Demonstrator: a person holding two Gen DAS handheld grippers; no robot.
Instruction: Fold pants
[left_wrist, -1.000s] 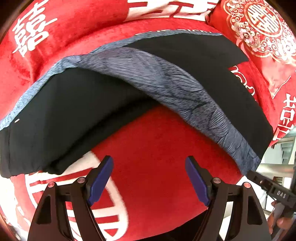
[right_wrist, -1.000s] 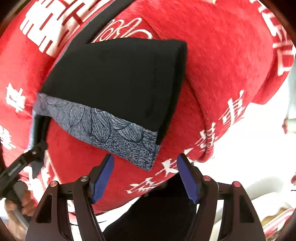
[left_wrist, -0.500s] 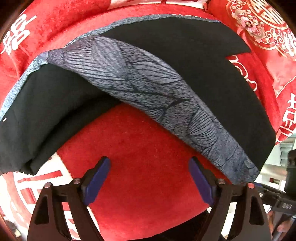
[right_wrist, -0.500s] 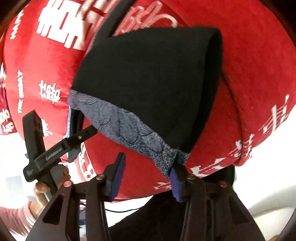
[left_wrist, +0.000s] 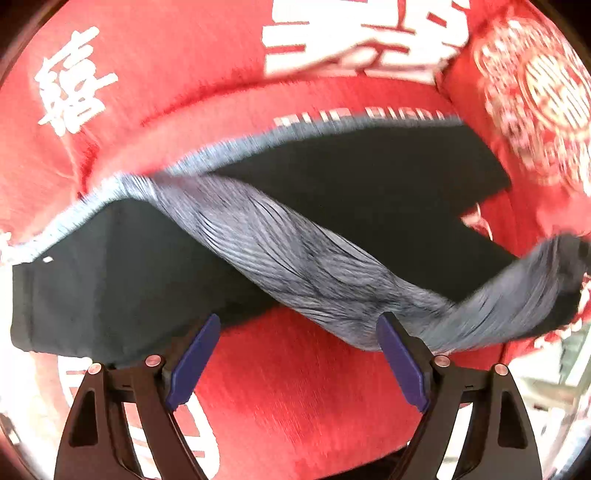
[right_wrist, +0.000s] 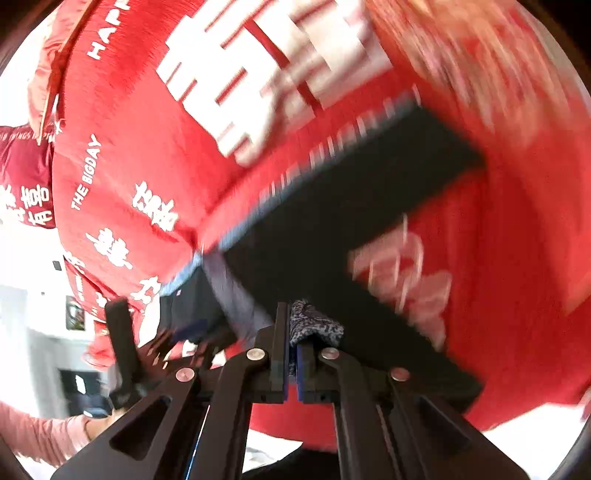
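The pants (left_wrist: 369, 206) are black with a grey patterned side band (left_wrist: 295, 258), lying on a red blanket. My left gripper (left_wrist: 299, 362) is open, its blue pads either side of the band's near edge, holding nothing. In the right wrist view the pants (right_wrist: 351, 221) stretch away as a dark strip. My right gripper (right_wrist: 291, 354) is shut on the grey patterned corner (right_wrist: 314, 325) of the pant leg and holds it lifted. The left gripper (right_wrist: 147, 350) shows at the lower left of that view, held by a hand.
The red blanket (left_wrist: 295, 406) with white characters covers the bed. A red embroidered pillow (left_wrist: 535, 110) lies at the far right. In the right wrist view the blanket (right_wrist: 147, 147) drops off at the left, with a bright room beyond.
My right gripper has closed on the patterned leg corner and lifted it, swinging the leg end up. My left gripper has moved in closer to the band, still open.
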